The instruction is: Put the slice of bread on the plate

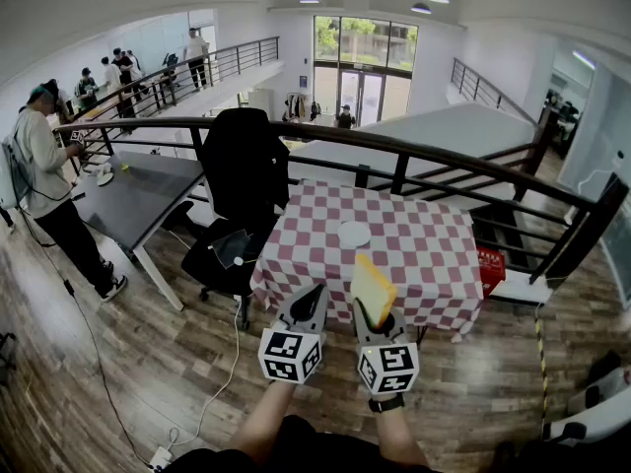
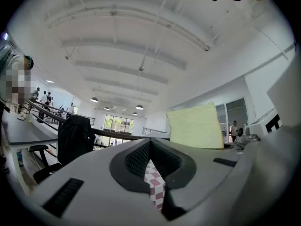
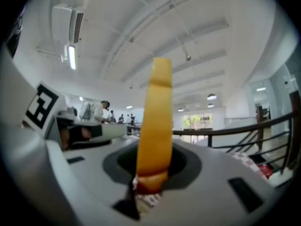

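My right gripper (image 1: pixel 368 313) is shut on the lower edge of a slice of bread (image 1: pixel 373 288), which stands upright with its orange crust toward me. The right gripper view shows the slice (image 3: pixel 155 126) edge-on, rising from between the jaws (image 3: pixel 149 185). My left gripper (image 1: pixel 313 291) hovers beside it with its jaws together and nothing in them; its own view has the bread's pale face (image 2: pixel 196 126) off to the right. Both grippers are held in the air in front of the checked table (image 1: pixel 414 264). A small white plate (image 1: pixel 354 234) lies near the table's middle.
A black office chair (image 1: pixel 242 180) stands against the table's left side. A dark railing (image 1: pixel 434 158) runs behind the table. A grey desk (image 1: pixel 138 193) and a standing person (image 1: pixel 47 180) are at the left. A red box (image 1: pixel 490 262) sits right of the table.
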Demonstrator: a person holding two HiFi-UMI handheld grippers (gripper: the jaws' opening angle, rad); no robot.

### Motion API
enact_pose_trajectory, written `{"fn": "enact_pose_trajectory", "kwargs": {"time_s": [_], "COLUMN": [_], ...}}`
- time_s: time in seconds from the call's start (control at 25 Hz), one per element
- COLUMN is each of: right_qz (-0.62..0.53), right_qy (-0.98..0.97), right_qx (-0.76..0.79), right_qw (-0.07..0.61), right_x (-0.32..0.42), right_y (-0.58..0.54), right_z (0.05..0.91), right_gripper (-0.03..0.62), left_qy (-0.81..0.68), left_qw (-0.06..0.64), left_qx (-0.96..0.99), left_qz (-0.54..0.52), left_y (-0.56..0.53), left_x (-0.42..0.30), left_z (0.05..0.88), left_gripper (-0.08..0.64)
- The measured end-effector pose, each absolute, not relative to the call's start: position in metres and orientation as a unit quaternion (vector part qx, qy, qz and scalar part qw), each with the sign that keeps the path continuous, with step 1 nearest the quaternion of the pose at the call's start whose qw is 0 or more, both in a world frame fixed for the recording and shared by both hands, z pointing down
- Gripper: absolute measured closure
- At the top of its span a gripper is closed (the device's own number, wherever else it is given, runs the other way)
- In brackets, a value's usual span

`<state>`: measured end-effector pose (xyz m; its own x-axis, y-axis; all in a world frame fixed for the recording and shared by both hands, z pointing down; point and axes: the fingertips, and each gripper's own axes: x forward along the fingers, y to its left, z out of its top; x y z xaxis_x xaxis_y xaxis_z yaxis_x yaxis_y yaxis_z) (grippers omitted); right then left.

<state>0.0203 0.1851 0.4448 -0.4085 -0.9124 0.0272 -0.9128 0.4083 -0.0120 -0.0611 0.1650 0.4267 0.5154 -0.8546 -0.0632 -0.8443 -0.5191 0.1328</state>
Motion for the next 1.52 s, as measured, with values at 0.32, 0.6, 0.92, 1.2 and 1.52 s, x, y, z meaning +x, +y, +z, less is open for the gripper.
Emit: {"fn": "enact_pose_trajectory", "kwargs": {"time_s": [0.32, 0.6, 0.92, 1.2, 1.52], "right_qz": [0.030, 0.048, 0.051, 0.051, 0.039], "right_qy": [-0.844, -0.834, -0.852, -0.862, -0.856], "right_qx": [0.536, 0.549, 0.521, 0.505, 0.516], "right_qw": [0.007, -0.004, -0.025, -0.017, -0.001], "right_x": [0.026, 0.048, 0.052, 0.039, 0.027], "right_y": [0.184, 0.162, 0.097, 0.010, -0.084], "right_z": [0.458, 0.471, 0.467, 0.453, 0.439], "right_gripper": [0.485, 0.483, 0.485, 0.483, 0.483], "left_qy": [-0.487, -0.467, -0.460, -0.457, -0.463], "left_qw": [0.056, 0.050, 0.064, 0.056, 0.061], "left_qx": [0.871, 0.882, 0.885, 0.886, 0.882], "left_qz": [-0.040, -0.023, -0.044, -0.057, -0.053], "left_y": [0.157, 0.133, 0.061, -0.031, -0.135], "left_x": [-0.041, -0.010, -0.001, -0.003, -0.016], "left_z": [0.442, 0.455, 0.454, 0.433, 0.420], "left_gripper": [0.541, 0.541, 0.541, 0.541, 0.541]}}
